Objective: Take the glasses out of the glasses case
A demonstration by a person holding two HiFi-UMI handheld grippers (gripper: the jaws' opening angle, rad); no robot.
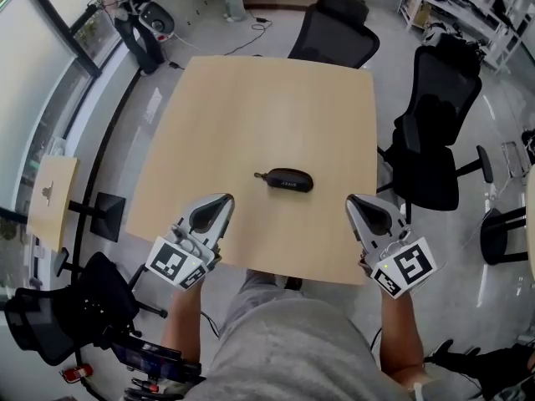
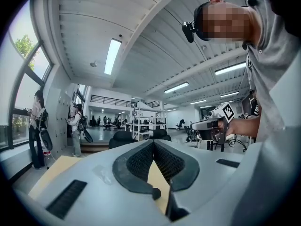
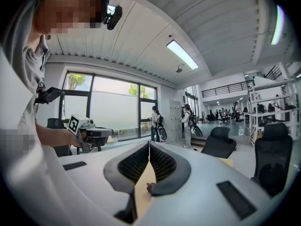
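A closed black glasses case (image 1: 284, 180) lies on the light wooden table (image 1: 276, 107), a little nearer the front edge than the middle, with a short pull tab at its left end. My left gripper (image 1: 223, 198) hovers over the front edge to the case's lower left, jaws shut and empty. My right gripper (image 1: 352, 199) is at the front right corner, to the case's lower right, also shut with nothing in it. In the left gripper view the jaw tips (image 2: 153, 142) meet; in the right gripper view they (image 3: 149, 143) meet too. Neither gripper view shows the case.
Two black office chairs stand at the table's far side (image 1: 334, 27) and right side (image 1: 439, 132). A small wooden side table (image 1: 52, 199) and a black chair (image 1: 58, 316) are on the left. The person's lap is at the front edge.
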